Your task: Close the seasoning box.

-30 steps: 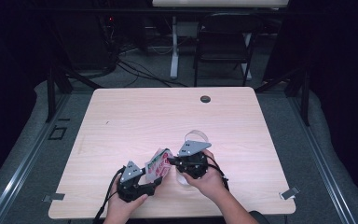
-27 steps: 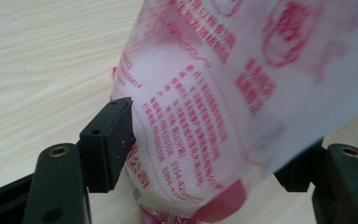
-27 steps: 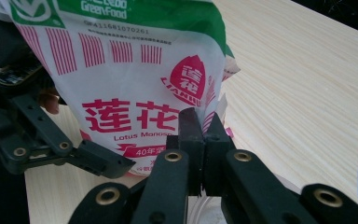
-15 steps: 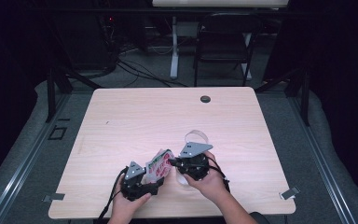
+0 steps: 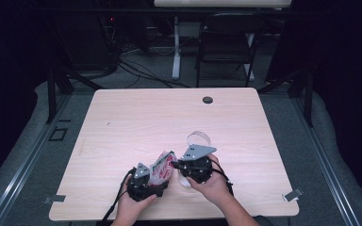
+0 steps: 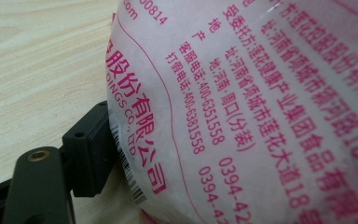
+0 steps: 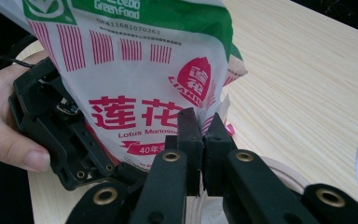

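1. Held up between the two grippers, near the front edge of the wooden table [image 5: 122, 122]: a sealed white food packet [image 5: 162, 165] with pink and green print; contents hidden by the opaque film.
2. Just behind the right gripper, a clear plastic container [image 5: 199, 138]; contents impossible to tell.
3. Right gripper [image 7: 202, 135] clamped together on the packet's torn side edge.
4. Left gripper [image 5: 143, 181] gripped from below by the left hand [image 5: 131, 209]; one jaw pressed against the packet, the other hidden, so impossible to tell if clamped.
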Available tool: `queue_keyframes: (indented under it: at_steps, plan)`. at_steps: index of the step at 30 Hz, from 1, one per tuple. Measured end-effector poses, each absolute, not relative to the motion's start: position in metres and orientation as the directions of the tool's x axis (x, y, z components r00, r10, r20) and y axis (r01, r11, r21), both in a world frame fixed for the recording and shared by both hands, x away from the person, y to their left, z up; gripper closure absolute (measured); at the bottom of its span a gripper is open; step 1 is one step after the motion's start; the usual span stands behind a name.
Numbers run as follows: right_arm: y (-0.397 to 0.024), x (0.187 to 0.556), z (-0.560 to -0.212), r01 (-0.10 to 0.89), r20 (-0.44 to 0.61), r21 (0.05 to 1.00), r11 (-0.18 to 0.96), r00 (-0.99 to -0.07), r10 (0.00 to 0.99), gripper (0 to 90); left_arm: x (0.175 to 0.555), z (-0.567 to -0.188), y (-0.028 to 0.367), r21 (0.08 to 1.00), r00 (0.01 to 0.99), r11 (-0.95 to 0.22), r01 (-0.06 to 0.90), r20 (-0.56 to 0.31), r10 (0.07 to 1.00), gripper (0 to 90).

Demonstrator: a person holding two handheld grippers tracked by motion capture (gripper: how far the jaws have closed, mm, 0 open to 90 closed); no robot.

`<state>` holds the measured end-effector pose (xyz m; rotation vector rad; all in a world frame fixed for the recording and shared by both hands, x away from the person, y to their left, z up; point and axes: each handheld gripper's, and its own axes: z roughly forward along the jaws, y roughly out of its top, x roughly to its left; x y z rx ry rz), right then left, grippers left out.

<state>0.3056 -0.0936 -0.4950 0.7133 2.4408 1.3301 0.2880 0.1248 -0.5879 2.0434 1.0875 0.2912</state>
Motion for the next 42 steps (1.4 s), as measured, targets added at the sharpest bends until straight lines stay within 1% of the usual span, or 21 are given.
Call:
queue_keyframes:
  at_steps: [11,17,21,24,26,27,28,30,42]
  plan:
    - [-0.094,0.304,-0.495,0.290,-0.002,0.842,0.455,-0.842,0.540,87.6,0.286,-0.588,0.111,0.715,0.594,-0.409,0.567,-0.011,0.804,23.9]
    - [-0.094,0.303,-0.494,0.288,0.001,0.846,0.448,-0.842,0.539,87.3,0.287,-0.588,0.112,0.714,0.601,-0.410,0.567,-0.018,0.799,24.6]
    - [-0.094,0.304,-0.494,0.288,0.001,0.847,0.447,-0.841,0.540,87.2,0.289,-0.588,0.113,0.721,0.600,-0.403,0.564,-0.022,0.800,29.9]
    - [-0.094,0.304,-0.494,0.289,0.003,0.848,0.444,-0.841,0.541,87.2,0.289,-0.588,0.114,0.723,0.598,-0.404,0.561,-0.016,0.801,32.1]
    - [-0.094,0.304,-0.494,0.289,0.003,0.849,0.443,-0.840,0.543,87.2,0.289,-0.588,0.114,0.726,0.597,-0.400,0.560,-0.018,0.802,35.8]
    - [-0.095,0.304,-0.494,0.289,0.003,0.849,0.442,-0.840,0.543,87.2,0.289,-0.588,0.114,0.727,0.594,-0.397,0.561,-0.019,0.804,39.6]
    - [-0.095,0.304,-0.494,0.289,0.003,0.849,0.442,-0.840,0.543,87.2,0.289,-0.588,0.114,0.728,0.595,-0.395,0.560,-0.021,0.804,39.6]
    - [-0.095,0.304,-0.494,0.289,0.003,0.849,0.443,-0.840,0.542,87.3,0.288,-0.587,0.115,0.731,0.594,-0.394,0.557,-0.020,0.804,44.1]
    - [-0.097,0.304,-0.492,0.285,0.005,0.856,0.432,-0.839,0.545,87.8,0.286,-0.586,0.118,0.758,0.600,-0.396,0.518,0.009,0.800,56.3]
